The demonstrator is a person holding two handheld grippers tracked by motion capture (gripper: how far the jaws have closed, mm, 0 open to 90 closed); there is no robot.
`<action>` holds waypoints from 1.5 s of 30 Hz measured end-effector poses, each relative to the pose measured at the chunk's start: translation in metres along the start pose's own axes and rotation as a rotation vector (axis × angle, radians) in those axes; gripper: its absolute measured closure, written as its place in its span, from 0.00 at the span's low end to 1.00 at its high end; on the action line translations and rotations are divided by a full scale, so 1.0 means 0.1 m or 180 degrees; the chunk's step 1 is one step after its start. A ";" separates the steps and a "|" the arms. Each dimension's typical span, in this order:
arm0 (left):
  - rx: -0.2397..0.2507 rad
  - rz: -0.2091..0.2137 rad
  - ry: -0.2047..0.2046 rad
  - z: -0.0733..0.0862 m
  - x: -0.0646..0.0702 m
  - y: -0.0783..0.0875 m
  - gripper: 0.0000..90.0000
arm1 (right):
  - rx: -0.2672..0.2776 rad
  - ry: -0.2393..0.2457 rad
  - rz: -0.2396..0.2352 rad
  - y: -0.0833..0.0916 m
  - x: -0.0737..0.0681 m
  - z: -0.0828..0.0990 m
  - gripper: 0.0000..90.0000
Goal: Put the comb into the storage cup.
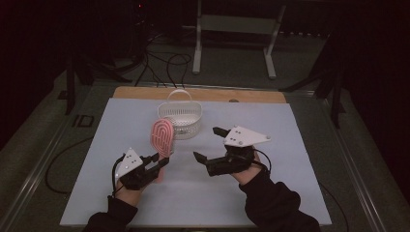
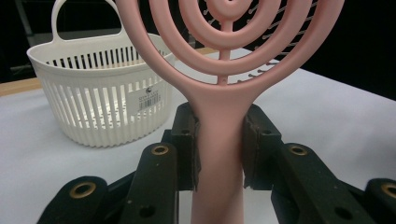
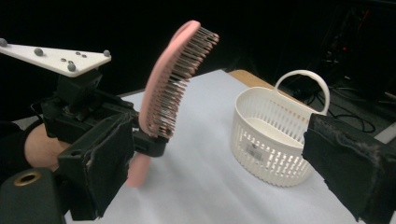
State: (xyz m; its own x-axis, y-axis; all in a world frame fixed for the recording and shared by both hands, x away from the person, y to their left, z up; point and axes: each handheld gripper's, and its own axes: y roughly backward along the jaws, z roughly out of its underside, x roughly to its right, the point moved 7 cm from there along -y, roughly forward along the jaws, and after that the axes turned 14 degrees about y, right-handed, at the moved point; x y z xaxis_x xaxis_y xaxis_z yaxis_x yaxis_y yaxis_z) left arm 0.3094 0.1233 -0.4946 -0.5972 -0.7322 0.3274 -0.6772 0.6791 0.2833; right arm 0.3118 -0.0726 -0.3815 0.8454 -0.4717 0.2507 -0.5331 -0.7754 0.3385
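A pink vented hairbrush (image 1: 162, 137) stands upright, head up, with my left gripper (image 1: 162, 163) shut on its handle. In the left gripper view both black jaws press on the handle of the hairbrush (image 2: 219, 116), and my left gripper (image 2: 219, 149) sits just under its ringed head. Right behind the brush stands a white slotted basket (image 1: 180, 118) with a loop handle. My right gripper (image 1: 209, 144) hangs open to the right of the brush, holding nothing. The right gripper view has the bristle side of the brush (image 3: 173, 88) and the basket (image 3: 271, 135) between its wide jaws.
A white sheet (image 1: 290, 145) covers the table, with a wooden strip (image 1: 203, 93) along the far edge. Beyond the table a metal stand (image 1: 232, 29) and cables (image 1: 164, 63) lie on the dark floor. Bare sheet spreads to the left and right of both hands.
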 end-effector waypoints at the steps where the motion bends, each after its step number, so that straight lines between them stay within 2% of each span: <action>1: 0.0000 -0.0003 -0.0008 0.00 0.00 0.00 0.79 | 0.0002 -0.0001 0.0012 -0.02 0.00 -0.01 0.10; 3: -0.0002 -0.0002 -0.0003 0.00 0.00 0.00 0.79 | -0.0021 -0.0032 0.0042 -0.06 -0.02 -0.04 0.10; 10: 0.0017 -0.0009 -0.0006 -0.01 0.00 0.01 0.79 | -0.0098 -0.0085 -0.0040 -0.19 -0.08 -0.10 0.10; 13: 0.0011 0.0003 -0.0005 -0.01 0.00 0.01 0.79 | -0.0129 -0.0107 -0.0035 -0.22 -0.09 -0.11 0.10; 15: 0.0024 -0.0003 -0.0015 -0.01 0.00 0.01 0.79 | -0.0150 -0.0177 -0.0051 -0.30 -0.10 -0.12 0.10; 20: 0.0026 -0.0003 -0.0016 -0.01 0.00 0.01 0.79 | -0.0181 -0.0200 -0.0073 -0.38 -0.13 -0.14 0.10; 26: 0.0022 0.0001 -0.0045 -0.02 0.01 0.02 0.79 | -0.0210 -0.0259 -0.0049 -0.50 -0.16 -0.18 0.10; 30: 0.0026 0.0004 -0.0054 -0.01 0.01 0.02 0.79 | -0.0233 -0.0306 0.0051 -0.58 -0.19 -0.20 0.10; 32: 0.0034 0.0007 -0.0046 -0.02 0.02 0.02 0.79 | -0.0246 -0.0394 0.0076 -0.63 -0.21 -0.20 0.10; 37: 0.0037 0.0008 -0.0047 -0.01 0.02 0.01 0.79 | -0.0276 -0.0471 0.0016 -0.70 -0.26 -0.20 0.10; 41: 0.0038 0.0012 -0.0062 -0.01 0.03 0.01 0.79 | -0.0293 -0.0606 -0.0035 -0.80 -0.32 -0.24 0.11; 45: 0.0055 0.0008 -0.0056 -0.01 0.03 0.01 0.79 | -0.0274 -0.0639 0.0026 -0.85 -0.32 -0.28 0.16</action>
State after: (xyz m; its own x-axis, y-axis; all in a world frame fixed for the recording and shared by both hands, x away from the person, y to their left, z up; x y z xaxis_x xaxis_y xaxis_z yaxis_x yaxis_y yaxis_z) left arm 0.3075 0.1222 -0.4920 -0.6063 -0.7313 0.3123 -0.6829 0.6801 0.2669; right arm 0.3290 0.0198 -0.3932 0.8263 -0.5587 0.0711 -0.5337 -0.7365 0.4155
